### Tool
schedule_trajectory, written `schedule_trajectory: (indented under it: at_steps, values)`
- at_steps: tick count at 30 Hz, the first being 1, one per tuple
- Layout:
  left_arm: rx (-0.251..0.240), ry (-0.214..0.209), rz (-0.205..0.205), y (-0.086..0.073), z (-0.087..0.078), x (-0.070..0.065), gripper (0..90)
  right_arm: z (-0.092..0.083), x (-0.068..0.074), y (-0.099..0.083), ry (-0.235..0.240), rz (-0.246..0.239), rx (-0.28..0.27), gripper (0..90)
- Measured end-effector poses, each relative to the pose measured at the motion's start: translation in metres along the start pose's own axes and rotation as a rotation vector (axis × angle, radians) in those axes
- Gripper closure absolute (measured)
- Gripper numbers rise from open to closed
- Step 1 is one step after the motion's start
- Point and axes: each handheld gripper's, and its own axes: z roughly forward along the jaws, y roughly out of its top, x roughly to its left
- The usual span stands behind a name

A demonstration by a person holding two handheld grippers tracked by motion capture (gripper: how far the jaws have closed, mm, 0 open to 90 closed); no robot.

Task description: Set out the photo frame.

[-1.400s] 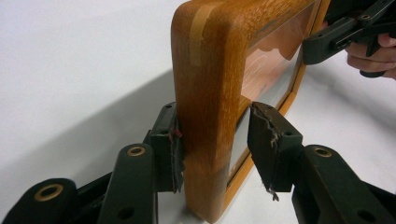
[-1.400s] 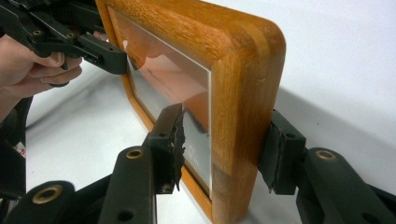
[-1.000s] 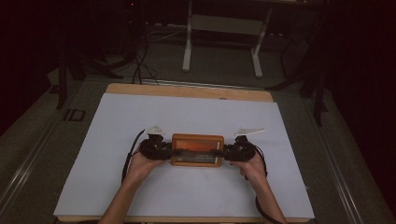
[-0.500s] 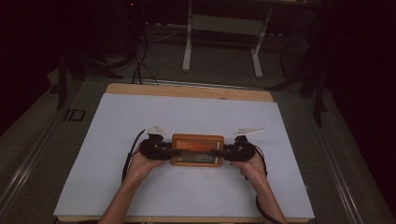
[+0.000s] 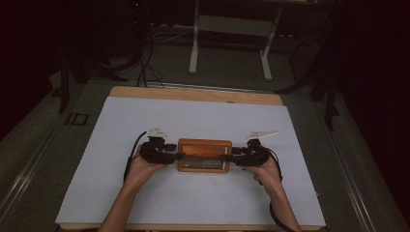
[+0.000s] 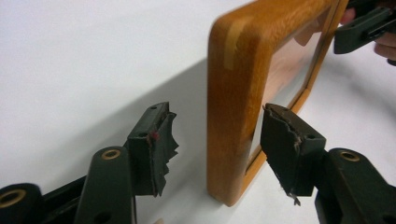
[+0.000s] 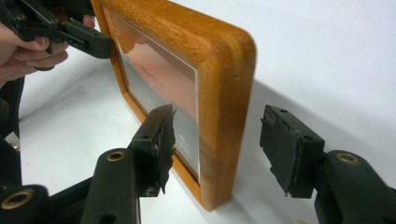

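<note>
Two forearms enter from the bottom edge of the high view, no change against the frames of a second and half a second ago: hands, grippers and frame sit in the same spots at lower centre.

Left hand (image 5: pixel 140 166) holds the left gripper (image 5: pixel 175 156) at the frame's left end. Right hand (image 5: pixel 267 169) holds the right gripper (image 5: pixel 233 151) at the right end.

Left gripper view: jaws spread, released, one pad (image 6: pixel 152 147) on each side of the wooden edge, gaps visible on both sides, no contact. Right gripper view: same arrangement, jaws apart, straddling the other end, not clamping. Pad rubber is black, torn and ragged along its edges.

Wooden picture frame (image 5: pixel 204 155): stands on its long edge on the white table cover (image 5: pixel 193 121), slightly left of the picture's centre. Orange-brown wood, visible grain, rounded corners, a paler strip let into the corner. Glossy pane over a reddish-orange print, small pale lettering low down, unreadable.

Farther up: bare wooden table edge (image 5: pixel 193 93), then grey floor, cables (image 5: pixel 145 63), white stand legs (image 5: pixel 229 43) in the dark at top centre.
</note>
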Motion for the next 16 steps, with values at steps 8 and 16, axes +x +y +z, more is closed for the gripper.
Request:
schedule_trajectory:
  at_steps: [8, 16]
  values:
    - [-0.006, 0.014, 0.015, 0.0, -0.008, 0.003, 42.8, -0.008, -0.001, 0.001, -0.035, -0.027, 0.048, 40.9]
    - [0.035, -0.026, 0.058, -0.001, -0.025, 0.007, 40.3, -0.02, -0.002, 0.0, -0.066, -0.088, 0.113, 42.1]
